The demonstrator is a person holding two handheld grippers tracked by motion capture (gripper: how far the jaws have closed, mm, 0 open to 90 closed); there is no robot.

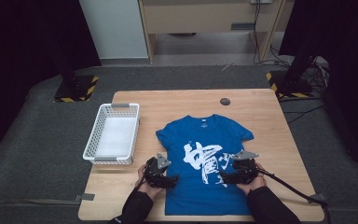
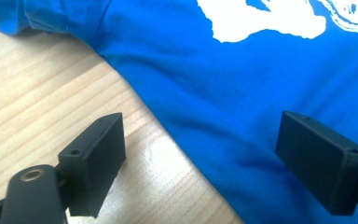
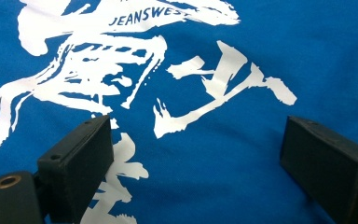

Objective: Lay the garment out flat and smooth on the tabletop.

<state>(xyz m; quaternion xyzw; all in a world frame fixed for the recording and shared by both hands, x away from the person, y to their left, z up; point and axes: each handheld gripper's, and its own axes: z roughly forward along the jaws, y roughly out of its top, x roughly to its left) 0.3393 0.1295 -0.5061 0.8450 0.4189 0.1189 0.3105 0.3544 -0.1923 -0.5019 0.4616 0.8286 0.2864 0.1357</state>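
Note:
A blue T-shirt (image 1: 200, 133) with a white brush-style print lies flat, front up, on the wooden table (image 1: 261, 107). My left gripper (image 1: 172, 179) is at the shirt's left side seam with its jaws wide apart. In the left gripper view (image 2: 200, 158) one jaw hovers over bare wood (image 2: 37, 93) and the other over the blue cloth (image 2: 242, 84), with nothing pinched. My right gripper (image 1: 223, 176) is open over the right part of the print. In the right gripper view (image 3: 196, 163) the jaws straddle the white lettering (image 3: 214, 79) on the shirt.
A white mesh basket (image 1: 93, 140) stands at the table's left edge, just left of the shirt. A small dark round disc (image 1: 224, 101) lies near the far edge. Bare wood lies right of the shirt and behind it.

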